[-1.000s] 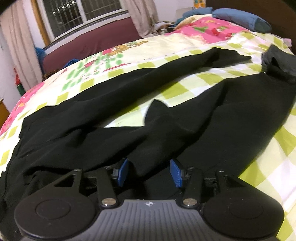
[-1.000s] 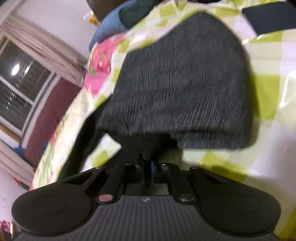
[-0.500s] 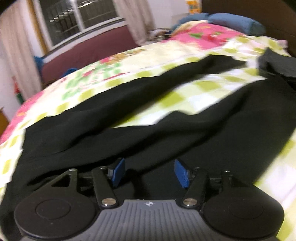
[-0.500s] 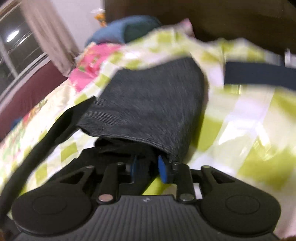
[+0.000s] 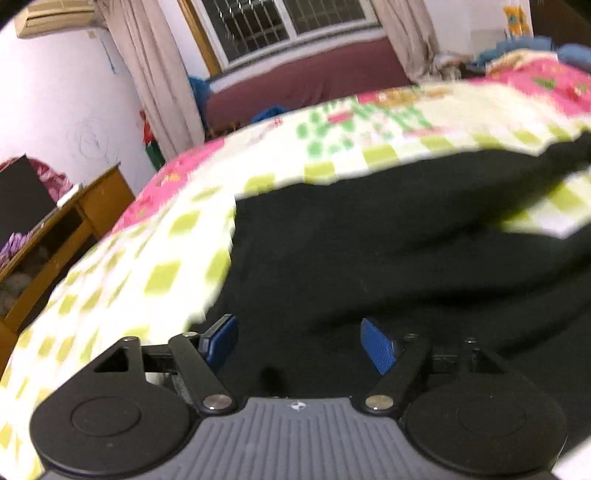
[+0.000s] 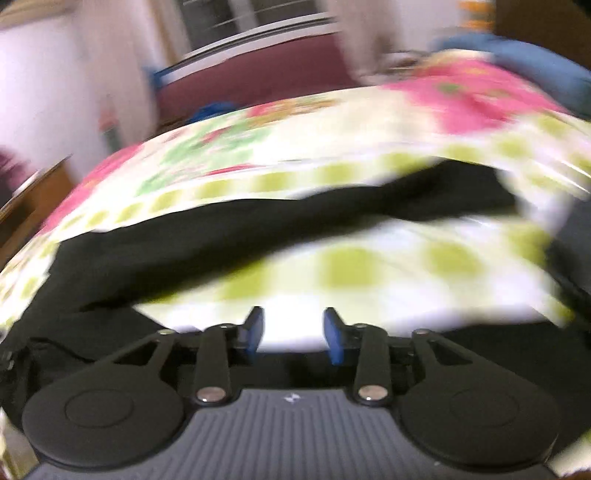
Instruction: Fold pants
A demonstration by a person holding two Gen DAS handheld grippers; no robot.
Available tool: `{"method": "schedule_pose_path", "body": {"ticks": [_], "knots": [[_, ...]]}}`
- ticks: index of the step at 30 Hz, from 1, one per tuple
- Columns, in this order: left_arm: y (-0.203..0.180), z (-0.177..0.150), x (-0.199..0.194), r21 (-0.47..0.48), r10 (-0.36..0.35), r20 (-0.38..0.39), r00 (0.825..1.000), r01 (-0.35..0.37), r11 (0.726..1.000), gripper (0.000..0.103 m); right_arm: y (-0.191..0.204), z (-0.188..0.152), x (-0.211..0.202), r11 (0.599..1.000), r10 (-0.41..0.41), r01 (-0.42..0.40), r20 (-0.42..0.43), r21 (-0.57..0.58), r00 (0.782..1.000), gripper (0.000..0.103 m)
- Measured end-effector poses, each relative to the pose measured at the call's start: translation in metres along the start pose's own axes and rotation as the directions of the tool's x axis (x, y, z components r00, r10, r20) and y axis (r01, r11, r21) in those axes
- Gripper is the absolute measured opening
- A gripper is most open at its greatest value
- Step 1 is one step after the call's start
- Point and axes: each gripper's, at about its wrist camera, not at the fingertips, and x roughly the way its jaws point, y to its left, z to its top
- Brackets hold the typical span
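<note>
Black pants (image 5: 369, 251) lie spread across the checked bedspread (image 5: 155, 273), their left end near the bed's left side. My left gripper (image 5: 299, 341) hovers over that end of the pants. Its jaws are opening wide, and the blue pads (image 5: 376, 347) press on nothing, with dark cloth lying beneath them. The right wrist view is blurred by motion. It shows one black leg (image 6: 258, 229) running across the bed. My right gripper (image 6: 294, 332) is above the sheet between the legs, its jaws opening with nothing between them.
A wooden desk (image 5: 74, 221) stands off the bed's left side. Curtains (image 5: 159, 74) and a barred window (image 5: 288, 22) are behind the bed. A blue pillow (image 6: 535, 62) lies at the far right, and pink floral bedding (image 6: 472, 96) lies beside it.
The left gripper swung left along the pants and its jaws spread wider. The right gripper went from shut beside a grey garment to open, rolled level and swung left over the pants.
</note>
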Motion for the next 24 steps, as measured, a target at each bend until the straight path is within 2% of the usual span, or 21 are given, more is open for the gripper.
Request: {"method": "schedule_pose_path", "body": {"ticks": [4, 10, 12, 14, 15, 17, 19, 20, 21, 22, 23, 24], "knots": [[0.032, 0.038, 0.048, 0.006, -0.026, 0.016, 1.000, 0.026, 1.000, 0.089, 0.055, 0.052, 0.078, 0.971, 0.064, -0.078, -0.069, -0.226, 0.996, 0.049], [0.074, 0.093, 0.145, -0.055, -0.103, -0.059, 0.993, 0.099, 0.994, 0.089, 0.094, 0.112, 0.179, 0.904, 0.078, -0.142, -0.170, -0.404, 0.982, 0.055], [0.083, 0.100, 0.169, -0.084, -0.145, -0.082, 0.986, 0.138, 0.987, 0.092, 0.106, 0.122, 0.199, 0.888, 0.082, -0.152, -0.174, -0.434, 0.981, 0.060], [0.086, 0.104, 0.191, -0.120, -0.192, -0.116, 0.975, 0.178, 0.977, 0.096, 0.108, 0.128, 0.226, 0.870, 0.081, -0.179, -0.225, -0.459, 0.971, 0.070], [0.083, 0.102, 0.206, -0.128, -0.203, -0.144, 0.969, 0.185, 0.974, 0.097, 0.111, 0.125, 0.238, 0.866, 0.058, -0.173, -0.250, -0.470, 0.967, 0.070], [0.075, 0.095, 0.224, -0.124, -0.215, -0.188, 0.959, 0.194, 0.973, 0.103, 0.113, 0.116, 0.263, 0.855, -0.002, -0.144, -0.282, -0.497, 0.959, 0.071], [0.061, 0.090, 0.233, -0.080, -0.177, -0.205, 0.963, 0.163, 0.983, 0.103, 0.113, 0.108, 0.266, 0.868, -0.006, -0.117, -0.247, -0.483, 0.969, 0.073], [0.057, 0.091, 0.232, -0.062, -0.161, -0.198, 0.967, 0.152, 0.986, 0.102, 0.112, 0.107, 0.264, 0.873, -0.006, -0.113, -0.243, -0.475, 0.970, 0.069], [0.054, 0.092, 0.230, -0.047, -0.159, -0.194, 0.968, 0.152, 0.987, 0.100, 0.112, 0.106, 0.262, 0.874, -0.002, -0.115, -0.239, -0.472, 0.971, 0.060], [0.053, 0.094, 0.231, -0.042, -0.160, -0.195, 0.968, 0.155, 0.987, 0.092, 0.113, 0.106, 0.259, 0.873, -0.007, -0.107, -0.232, -0.477, 0.973, 0.052], [0.052, 0.096, 0.229, -0.038, -0.158, -0.196, 0.968, 0.153, 0.987, 0.077, 0.113, 0.107, 0.256, 0.872, -0.020, -0.093, -0.224, -0.480, 0.974, 0.031], [0.053, 0.099, 0.227, -0.038, -0.153, -0.200, 0.968, 0.149, 0.988, 0.070, 0.115, 0.109, 0.252, 0.874, -0.030, -0.081, -0.219, -0.479, 0.975, 0.012]]}}
